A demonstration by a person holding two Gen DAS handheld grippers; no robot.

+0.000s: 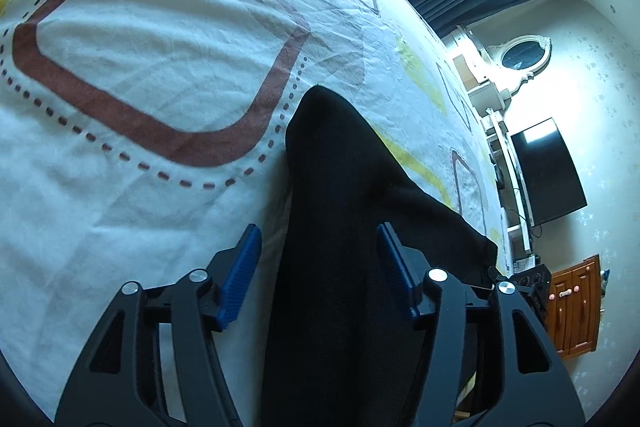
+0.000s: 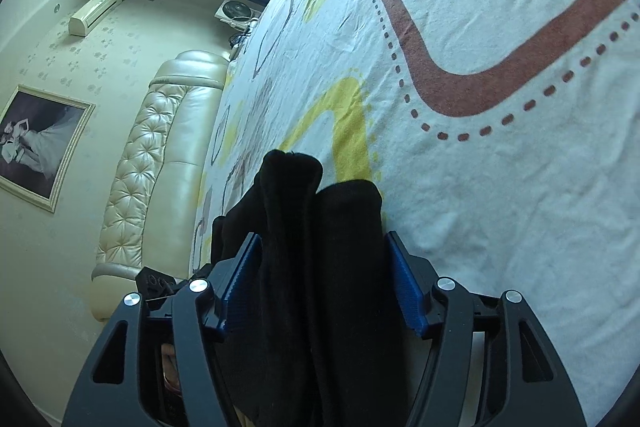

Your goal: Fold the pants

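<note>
Pants [image 1: 340, 227] — black, bunched into thick folds — lay on the bed sheet [image 1: 140, 75], a white cloth printed with brown rounded squares, dotted outlines and yellow shapes. In the left wrist view the dark fabric ran up between the fingers of the left gripper [image 1: 318, 267] and rose to a blunt peak beyond them. That gripper's jaws stood apart: the left blue pad [image 1: 242, 275] showed a strip of sheet between itself and the cloth, and the right blue pad [image 1: 396, 275] sat at the fabric's edge, whether touching or not was hard to tell. A flap of the pants hung off to the right, toward a dark screen [image 1: 548, 171] on the far wall.

In the right wrist view the pants [image 2: 320, 247] appeared as two upright rolls side by side between the fingers of the right gripper [image 2: 322, 275]. Its jaws were also spread — the rolls filled the gap, brushing both blue pads [image 2: 404, 287], with no visible squeeze. Beyond lay the padded cream headboard [image 2: 160, 155] and a framed picture [image 2: 36, 151].
</note>
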